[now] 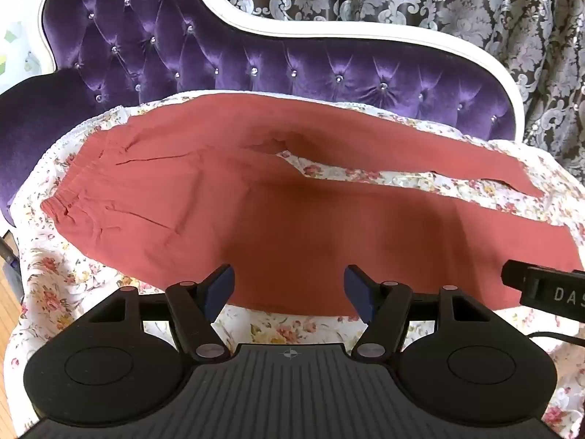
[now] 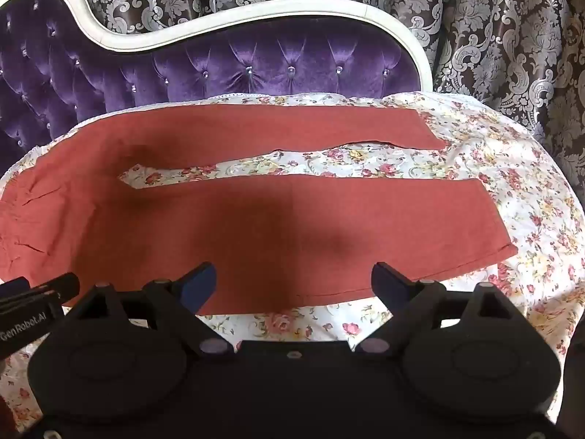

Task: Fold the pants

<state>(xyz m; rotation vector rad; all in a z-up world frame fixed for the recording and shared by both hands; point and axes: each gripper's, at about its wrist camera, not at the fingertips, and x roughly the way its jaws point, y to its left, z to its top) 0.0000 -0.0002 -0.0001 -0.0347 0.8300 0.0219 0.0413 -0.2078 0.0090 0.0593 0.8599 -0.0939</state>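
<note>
Nearest the cameras, both tools hover with nothing between their fingers. The left gripper (image 1: 289,289) stands fairly wide apart, its blue pads clear of the cloth, poised over the near edge of the pants (image 1: 256,219) around the thigh of the near leg. The right gripper (image 2: 294,285) is spread wider, as far as it appears to go, over the same near edge further toward the hem.

Just beyond them the pants lie flat and unfolded on a floral sheet (image 2: 512,190) spread over a purple tufted sofa (image 2: 256,62). The near leg (image 2: 329,226) runs from seat to hem (image 2: 501,219) straight across the right wrist view; a strip of sheet separates it from the far leg (image 2: 274,124), which lies close to the sofa back. The elastic waistband (image 1: 62,197) sits at the left end, puckered.

The fabric looks light, soft and limp, like thin woven cotton: it should drape and sag from wherever it is pinched, and will likely slide little on the sheet. A single-layer pinch could peel the top layer off the lower one, so taking both layers at the near outer seam seems wise, one grip near the waistband and one near the hem. The sheet beneath is loose too and could be caught in a low pinch.

Behind everything hangs a damask curtain (image 2: 475,18).
</note>
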